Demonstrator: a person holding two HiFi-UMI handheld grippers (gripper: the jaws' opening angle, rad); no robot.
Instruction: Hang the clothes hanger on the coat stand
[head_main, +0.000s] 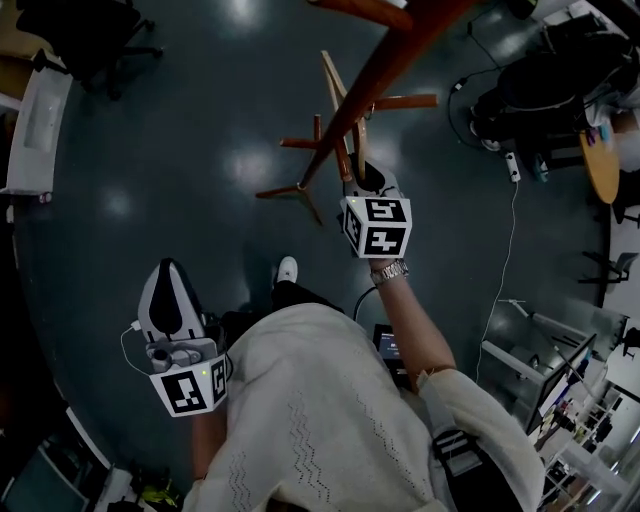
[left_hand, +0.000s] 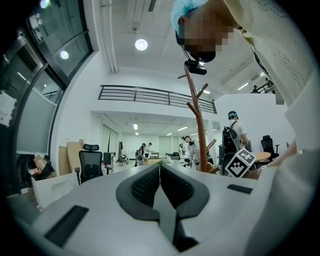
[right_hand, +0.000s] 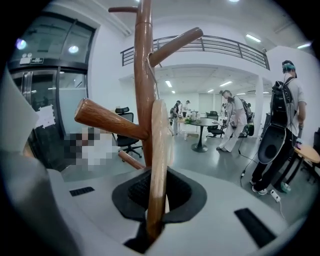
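Observation:
The brown wooden coat stand (head_main: 372, 78) rises past my head, its pegs (head_main: 405, 101) sticking out toward the floor side. My right gripper (head_main: 362, 182) is shut on a pale wooden clothes hanger (head_main: 338, 110), held close against the stand's trunk. In the right gripper view the hanger (right_hand: 159, 160) stands upright between the jaws (right_hand: 156, 194), directly in front of the trunk (right_hand: 145, 70) and beside a thick peg (right_hand: 107, 121). My left gripper (head_main: 168, 275) hangs low at my left side, shut and empty (left_hand: 160, 172). The hanger's hook is hidden.
The floor is dark and glossy. An office chair (head_main: 90, 35) and a white desk (head_main: 35, 120) stand at the left, and a cable (head_main: 510, 240) runs along the right. A person with a backpack (right_hand: 287, 125) and a round table (right_hand: 202, 121) stand beyond the stand.

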